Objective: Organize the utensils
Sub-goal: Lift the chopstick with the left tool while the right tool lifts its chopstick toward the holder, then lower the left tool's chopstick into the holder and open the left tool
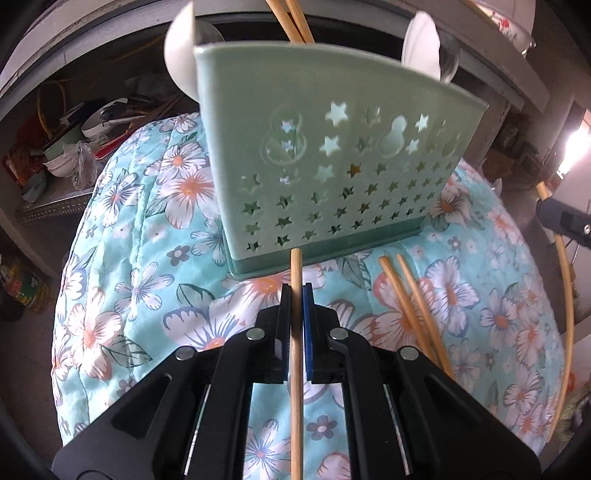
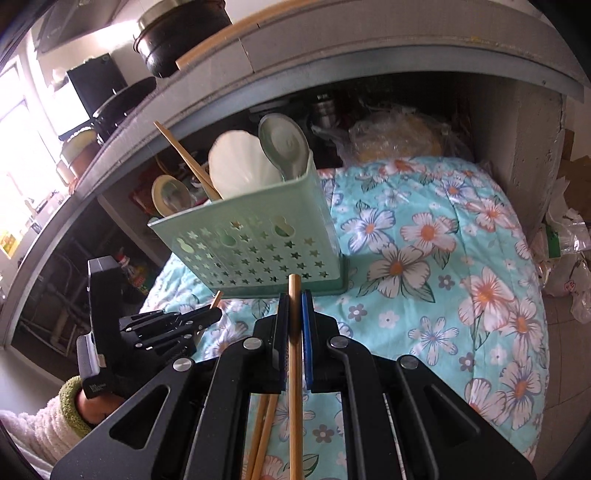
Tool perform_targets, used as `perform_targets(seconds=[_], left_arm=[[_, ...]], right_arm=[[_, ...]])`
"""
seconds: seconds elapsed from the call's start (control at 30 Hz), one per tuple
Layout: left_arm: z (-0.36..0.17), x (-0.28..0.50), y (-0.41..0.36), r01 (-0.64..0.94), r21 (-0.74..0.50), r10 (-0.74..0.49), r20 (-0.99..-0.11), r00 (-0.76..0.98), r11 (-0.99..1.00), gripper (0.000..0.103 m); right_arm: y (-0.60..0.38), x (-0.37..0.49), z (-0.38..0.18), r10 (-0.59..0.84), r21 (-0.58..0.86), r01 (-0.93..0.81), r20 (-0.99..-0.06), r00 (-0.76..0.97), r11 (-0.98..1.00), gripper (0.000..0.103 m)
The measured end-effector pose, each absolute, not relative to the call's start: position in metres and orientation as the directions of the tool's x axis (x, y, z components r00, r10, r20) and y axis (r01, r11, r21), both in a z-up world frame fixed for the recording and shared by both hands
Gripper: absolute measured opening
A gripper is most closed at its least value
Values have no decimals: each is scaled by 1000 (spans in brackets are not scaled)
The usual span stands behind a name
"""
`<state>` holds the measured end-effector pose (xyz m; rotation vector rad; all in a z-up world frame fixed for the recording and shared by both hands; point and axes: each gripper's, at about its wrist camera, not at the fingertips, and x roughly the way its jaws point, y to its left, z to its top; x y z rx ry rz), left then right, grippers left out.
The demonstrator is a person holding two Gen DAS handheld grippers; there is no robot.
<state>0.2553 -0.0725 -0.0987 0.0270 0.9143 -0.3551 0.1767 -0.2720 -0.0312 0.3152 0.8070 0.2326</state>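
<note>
A green utensil holder (image 1: 332, 155) with star cut-outs stands on a floral cloth (image 1: 147, 280); it also shows in the right wrist view (image 2: 255, 247). It holds two chopsticks (image 1: 291, 18) and white spoons (image 2: 240, 170). My left gripper (image 1: 296, 291) is shut on a single bamboo chopstick (image 1: 295, 369), close in front of the holder's base. My right gripper (image 2: 295, 299) is shut on another chopstick (image 2: 295, 369), just short of the holder's right end. Two loose chopsticks (image 1: 410, 306) lie on the cloth, and show under my right gripper (image 2: 264, 435). The left gripper also appears in the right wrist view (image 2: 207, 317).
A shelf with bowls and dishes (image 1: 74, 140) is behind on the left. A concrete counter (image 2: 332, 48) overhangs the holder, with pots (image 2: 177, 33) on top. Plastic bags (image 2: 569, 266) lie on the floor to the right.
</note>
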Motion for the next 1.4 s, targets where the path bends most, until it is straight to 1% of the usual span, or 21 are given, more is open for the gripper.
perform_targets(seconds=[0.1, 0.3, 0.47, 0.6, 0.73, 0.9, 1.0, 1.1, 1.23, 1.33, 1.4], left_arm=[[-77, 248, -60, 320, -204, -360, -737, 572, 925, 5], [-35, 232, -40, 357, -315, -473, -658, 586, 880, 5], [7, 210, -34, 403, -364, -542, -586, 602, 840, 5], [48, 203, -24, 433, -404, -591, -502, 632, 806, 5], [88, 201, -18, 454, -392, -595, -420, 685, 800, 5], [137, 205, -13, 464, -365, -572, -287, 769, 807, 5], [153, 218, -10, 442, -374, -542, -224, 810, 815, 5], [160, 235, -8, 419, -394, -515, -179, 838, 818, 5], [161, 256, -12, 396, -392, -481, -148, 864, 831, 5], [149, 272, -18, 383, -384, -466, -150, 872, 841, 5], [137, 284, -24, 371, -378, -457, -167, 874, 848, 5]], right_arm=[[-275, 169, -22, 326, 370, -89, -647, 690, 925, 7], [-282, 155, -5, 335, 386, -102, -604, 723, 917, 7], [-284, 147, 5, 333, 384, -112, -578, 745, 917, 7], [-286, 141, 11, 329, 381, -115, -564, 758, 917, 7], [-288, 137, 13, 325, 382, -112, -557, 764, 917, 7], [-291, 134, 14, 323, 385, -108, -553, 768, 917, 7], [-293, 135, 13, 325, 390, -105, -554, 767, 915, 7], [-293, 136, 10, 323, 390, -101, -560, 763, 915, 7], [-294, 142, 6, 322, 388, -97, -572, 754, 916, 7], [-293, 148, 2, 327, 393, -95, -580, 746, 915, 7], [-293, 151, -1, 329, 393, -95, -586, 740, 914, 7]])
